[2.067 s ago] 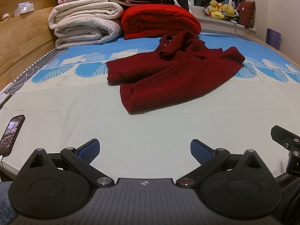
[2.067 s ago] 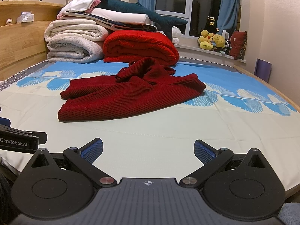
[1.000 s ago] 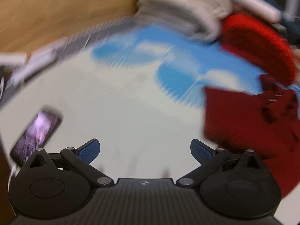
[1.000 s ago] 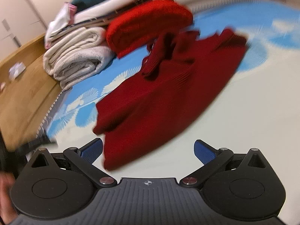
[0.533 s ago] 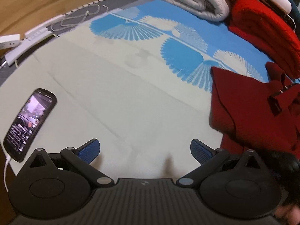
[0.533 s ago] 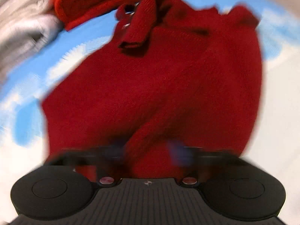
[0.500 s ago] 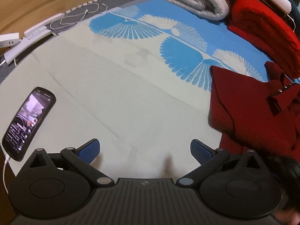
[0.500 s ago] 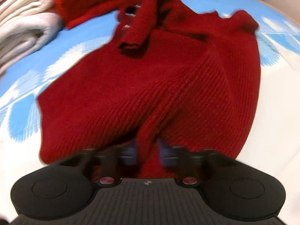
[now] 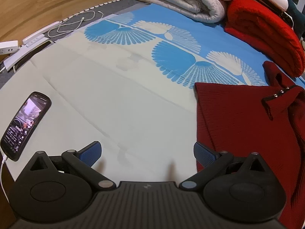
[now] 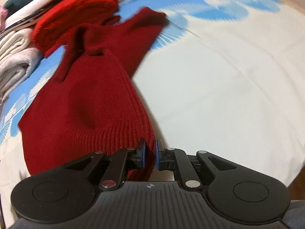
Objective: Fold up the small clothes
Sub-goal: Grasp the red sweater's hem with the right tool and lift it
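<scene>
A dark red knitted sweater (image 10: 91, 99) lies on the bed. My right gripper (image 10: 150, 154) is shut on its ribbed hem, and the knit bunches up from the jaws toward the collar. In the left wrist view the sweater (image 9: 244, 118) fills the right side, with its buttoned collar placket showing. My left gripper (image 9: 146, 152) is open and empty, low over the pale sheet, with its right fingertip (image 9: 202, 152) at the sweater's left edge.
A phone (image 9: 24, 126) with a lit screen and a cable lies at the bed's left edge. Folded grey-white blankets (image 9: 186, 0) and a bright red folded blanket (image 9: 263, 30) are stacked at the back. A power strip and cords (image 9: 63, 24) lie along the wooden headboard.
My right gripper has closed on the sweater's hem and pulled it, so the sweater now stretches away from the jaws. My left gripper has stayed open and shifted slightly.
</scene>
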### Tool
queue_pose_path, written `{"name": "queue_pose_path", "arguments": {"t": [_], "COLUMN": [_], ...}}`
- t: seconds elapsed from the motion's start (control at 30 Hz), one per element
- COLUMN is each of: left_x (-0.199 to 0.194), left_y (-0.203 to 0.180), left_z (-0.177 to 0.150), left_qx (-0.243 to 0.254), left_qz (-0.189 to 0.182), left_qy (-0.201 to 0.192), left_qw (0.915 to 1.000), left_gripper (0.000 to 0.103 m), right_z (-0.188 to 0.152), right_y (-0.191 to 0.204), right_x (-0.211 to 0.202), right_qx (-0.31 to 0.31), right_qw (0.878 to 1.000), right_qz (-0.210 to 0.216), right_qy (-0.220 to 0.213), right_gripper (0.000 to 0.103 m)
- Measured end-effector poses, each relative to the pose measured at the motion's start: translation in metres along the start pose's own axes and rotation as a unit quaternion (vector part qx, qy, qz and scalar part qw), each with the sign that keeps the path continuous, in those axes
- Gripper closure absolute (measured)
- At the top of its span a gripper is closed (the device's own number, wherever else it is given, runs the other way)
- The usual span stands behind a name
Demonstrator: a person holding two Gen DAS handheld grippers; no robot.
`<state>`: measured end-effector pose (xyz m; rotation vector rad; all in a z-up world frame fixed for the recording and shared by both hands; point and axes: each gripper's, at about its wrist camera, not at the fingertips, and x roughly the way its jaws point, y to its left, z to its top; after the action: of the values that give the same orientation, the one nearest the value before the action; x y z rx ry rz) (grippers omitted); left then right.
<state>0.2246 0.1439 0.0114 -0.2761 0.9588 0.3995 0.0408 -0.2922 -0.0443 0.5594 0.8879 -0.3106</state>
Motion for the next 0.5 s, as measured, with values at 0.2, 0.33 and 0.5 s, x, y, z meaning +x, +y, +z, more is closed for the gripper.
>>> {"name": "queue_pose_path", "arguments": {"t": [0.2,0.33,0.5], "left_x": [0.005,0.017,0.051], "left_y": [-0.016,-0.031,-0.055], "left_z": [0.004,0.024,0.049], "left_qx": [0.025,0.066,0.118], "left_qz": [-0.035,-0.072,-0.148], "left_qy": [-0.018,-0.054,-0.065], "left_qw": [0.9989,0.9937,0.9798], "left_gripper": [0.0,0.0,0.0], "right_z": [0.014,0.018,0.023], "right_y": [-0.017,0.007,0.027], "right_x": [0.025,0.034,0.048], "right_qx": [0.029,-0.002,-0.052], "right_qw": [0.998,0.997,0.996], "right_qz": [0.03,0.065,0.065], "right_qy": [0.041,0.04,0.042], "right_gripper": [0.02,0.022,0.026]}}
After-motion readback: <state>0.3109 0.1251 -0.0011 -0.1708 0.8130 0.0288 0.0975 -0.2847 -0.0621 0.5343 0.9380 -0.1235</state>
